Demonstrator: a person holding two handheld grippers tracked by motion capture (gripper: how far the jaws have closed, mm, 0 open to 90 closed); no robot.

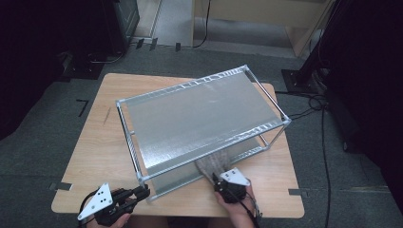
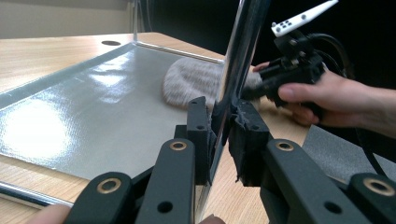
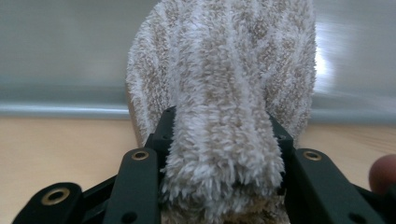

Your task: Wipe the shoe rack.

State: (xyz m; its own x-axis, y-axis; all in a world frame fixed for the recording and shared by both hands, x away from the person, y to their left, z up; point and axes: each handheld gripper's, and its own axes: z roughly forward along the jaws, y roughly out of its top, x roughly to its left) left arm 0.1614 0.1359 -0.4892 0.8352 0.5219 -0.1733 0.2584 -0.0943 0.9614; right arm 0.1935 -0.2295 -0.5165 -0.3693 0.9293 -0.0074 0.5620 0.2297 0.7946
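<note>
Metal rack (image 1: 199, 114) with 2 shelves sits on the table (image 1: 95, 156); left gripper (image 1: 140, 192) is clamped on its front corner post (image 2: 233, 70), steadying it. Right gripper (image 1: 223, 183) pinches the fluffy cloth (image 3: 219, 93), which lies on the lower shelf (image 2: 93, 112) at its near edge (wiping apparently under way, most of the shelf left).

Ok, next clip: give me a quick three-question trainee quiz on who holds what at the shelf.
1. True or false: the left gripper is clamped on a corner post of the metal shelf rack.
2. What does the right gripper hold? A) a sponge B) a fluffy striped cloth C) a cable
3. On which level of the rack does the cloth lie: top shelf or bottom shelf?

Key:
1. True; its jaws grip the post at the rack's near left corner.
2. B; the cloth is bunched between its jaws.
3. Bottom shelf, spread out from the near edge.
</note>
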